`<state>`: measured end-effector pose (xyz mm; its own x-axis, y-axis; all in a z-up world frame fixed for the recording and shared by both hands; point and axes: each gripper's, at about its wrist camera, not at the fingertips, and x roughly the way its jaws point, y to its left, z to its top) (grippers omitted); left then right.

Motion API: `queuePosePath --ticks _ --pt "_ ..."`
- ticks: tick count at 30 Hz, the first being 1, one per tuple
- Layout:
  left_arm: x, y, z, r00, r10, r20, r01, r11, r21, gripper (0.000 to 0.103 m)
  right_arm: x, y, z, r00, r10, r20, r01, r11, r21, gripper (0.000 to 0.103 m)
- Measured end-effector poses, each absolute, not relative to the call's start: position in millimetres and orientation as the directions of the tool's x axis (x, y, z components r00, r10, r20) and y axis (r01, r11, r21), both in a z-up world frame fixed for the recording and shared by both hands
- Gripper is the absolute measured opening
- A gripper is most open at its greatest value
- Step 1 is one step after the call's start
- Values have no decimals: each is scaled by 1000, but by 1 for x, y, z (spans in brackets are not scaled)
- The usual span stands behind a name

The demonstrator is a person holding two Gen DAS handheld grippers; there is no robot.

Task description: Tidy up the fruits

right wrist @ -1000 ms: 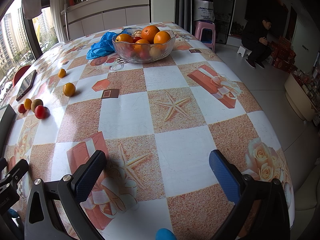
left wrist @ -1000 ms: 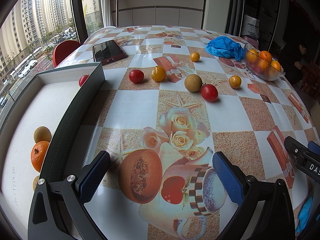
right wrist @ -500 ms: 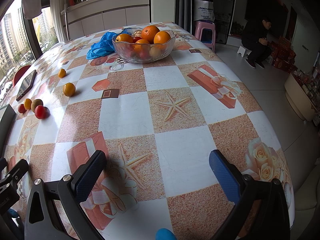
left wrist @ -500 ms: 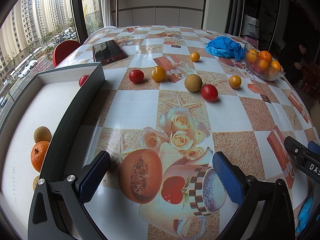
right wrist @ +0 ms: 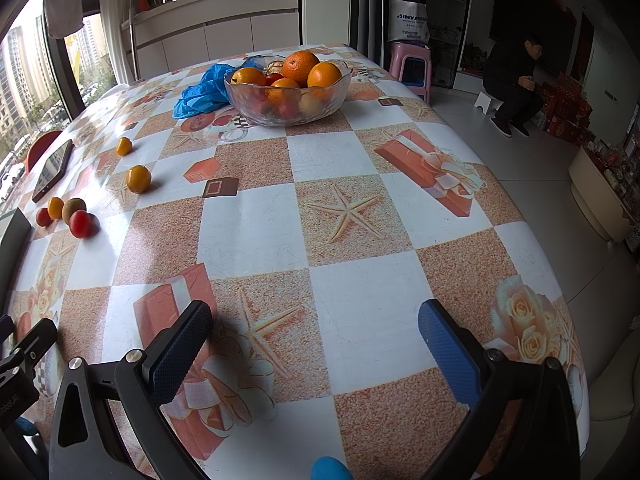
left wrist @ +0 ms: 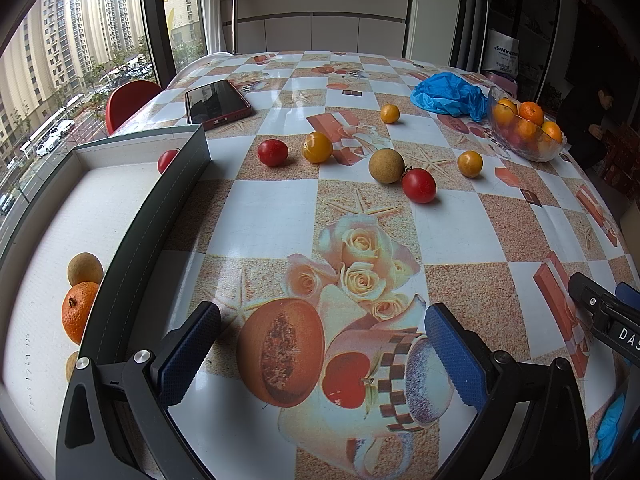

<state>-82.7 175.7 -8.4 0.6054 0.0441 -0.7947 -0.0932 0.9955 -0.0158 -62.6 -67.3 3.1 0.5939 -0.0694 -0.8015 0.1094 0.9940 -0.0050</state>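
Hovering low over the desk, the left hand-held gripper and right hand-held gripper both gape wide, empty. Loose fruits lie mid-desk between the box and the glass bowl.

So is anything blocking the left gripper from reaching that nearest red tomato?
Nothing visible. Only bare tablecloth lies between the open left gripper and the red tomato. A brown round fruit sits close beside the tomato, on its far side.
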Motion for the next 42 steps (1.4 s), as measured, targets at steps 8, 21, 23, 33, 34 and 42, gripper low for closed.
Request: queuePosePath --ticks 8,21,23,33,34,42 --pt "-83 176 -8 605 44 -795 -93 996 -16 102 -63 -67 3 594 -69 -802 109 994 -5 103" --pt "-77 177 -6 583 22 -812 -57 998 -13 102 -63 -68 3 593 -72 -802 111 994 -7 103" --pt "-68 177 -4 552 13 -834 -39 999 -10 102 -63 -68 3 593 -72 -802 111 994 -7 103" --pt "-10 156 9 533 -27 -845 6 1000 -28 102 -63 -68 3 593 -72 -802 111 994 -7 103" --pt "-5 154 10 534 -23 -845 6 1000 -23 102 -63 -68 3 593 -72 -802 111 994 -7 103" --pt "22 145 3 502 -25 -865 10 1000 -23 80 -63 -68 3 593 -72 -802 111 994 -8 103"
